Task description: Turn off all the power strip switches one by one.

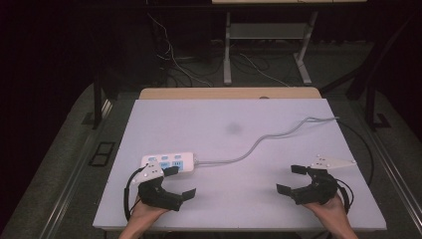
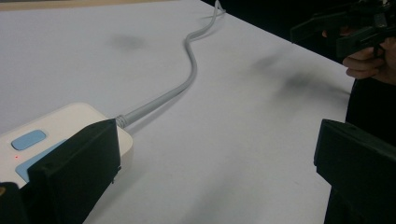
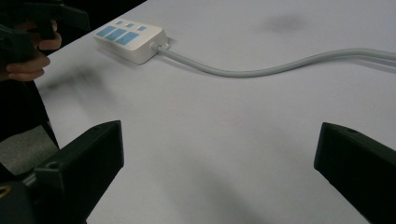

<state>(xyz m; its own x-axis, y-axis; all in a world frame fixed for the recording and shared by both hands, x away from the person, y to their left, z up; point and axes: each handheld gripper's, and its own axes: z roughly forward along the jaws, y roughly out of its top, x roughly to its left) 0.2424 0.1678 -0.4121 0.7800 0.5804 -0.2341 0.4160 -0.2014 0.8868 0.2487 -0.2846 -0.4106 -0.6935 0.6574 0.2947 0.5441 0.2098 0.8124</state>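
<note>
- Table: white top with nothing on it beyond the items below; a faint dark smudge lies near the middle.
- Power strip: white body with pale blue sockets and switch, lying flat at the near left of the table. A small red light shows on it in the left gripper view.
- Cord: grey, running from the right end of the power strip in a loose curve to the far right edge of the table, where it drops off.
- Left gripper: jaws spread wide, holding nothing. It sits just near of the power strip; one jaw is right beside the strip's right end, though contact cannot be told.
- Right gripper: jaws spread wide, holding nothing, over bare table at the near right, well apart from strip and cord.
- Progress, as judged: work on the power strip appears to be at its start. Nothing is grasped or lifted, and no plug is in view. The left gripper seems about to close on the strip; taking hold and whatever follows remain to be done.
</note>
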